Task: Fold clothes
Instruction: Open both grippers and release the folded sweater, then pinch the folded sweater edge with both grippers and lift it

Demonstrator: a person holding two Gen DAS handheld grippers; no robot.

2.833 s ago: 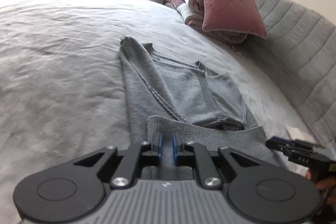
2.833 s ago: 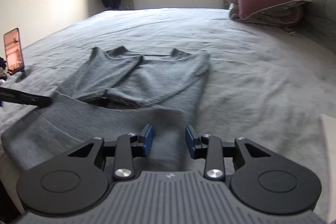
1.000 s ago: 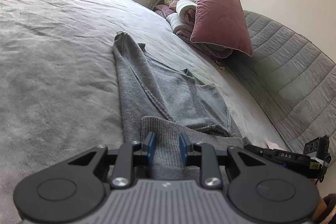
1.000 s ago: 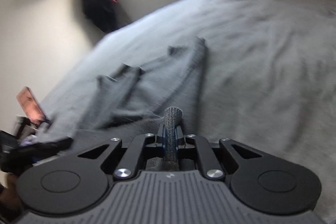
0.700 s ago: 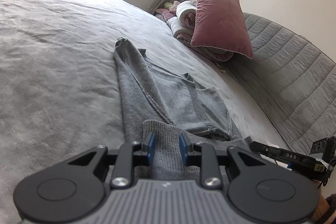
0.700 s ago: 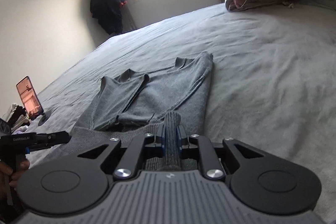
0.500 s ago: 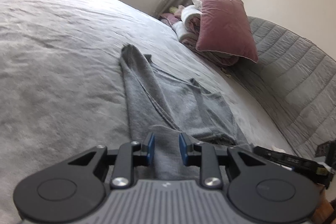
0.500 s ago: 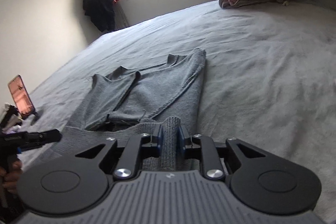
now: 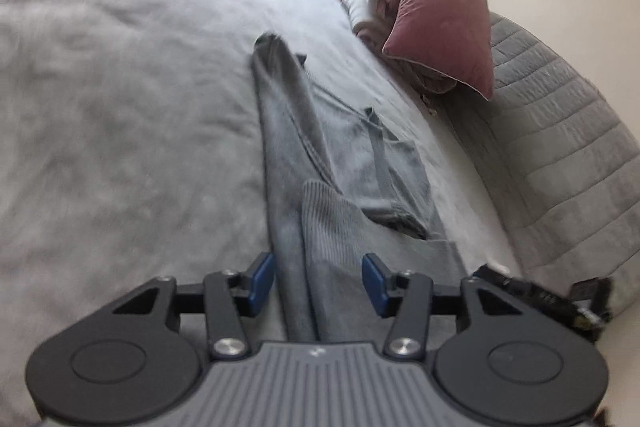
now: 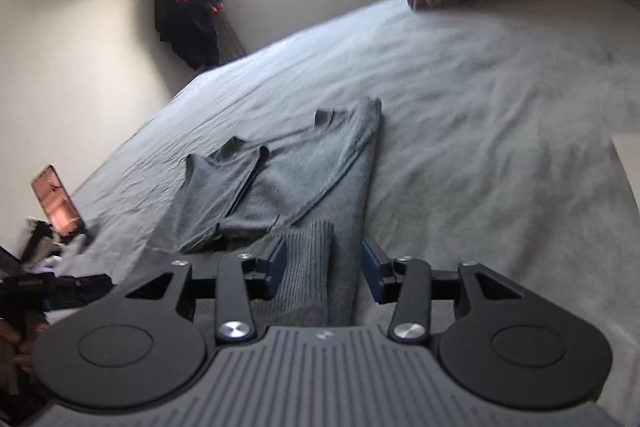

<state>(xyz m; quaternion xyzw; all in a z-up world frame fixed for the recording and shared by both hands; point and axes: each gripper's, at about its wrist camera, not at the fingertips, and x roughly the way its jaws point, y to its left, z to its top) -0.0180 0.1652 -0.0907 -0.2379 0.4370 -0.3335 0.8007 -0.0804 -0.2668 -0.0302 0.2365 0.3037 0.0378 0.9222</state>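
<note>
Lying on the grey bed (image 9: pixel 120 107), grey sweater (image 9: pixel 352 147), ribbed hem (image 10: pixel 308 259) at lower centre between just-opened, spread left gripper (image 9: pixel 318 285) and right gripper (image 10: pixel 324 269), neither pinching it.

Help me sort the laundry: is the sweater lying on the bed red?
No, the sweater spread on the bed is grey; the only reddish item nearby is the pillow by the headboard.

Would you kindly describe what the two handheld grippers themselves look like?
Both match. The left gripper and right gripper each have a ribbed grey body with a small white mark, two black round-ended linkage arms with silver bolts, and blue-padded jaws. No cables or sleeves show.
</note>
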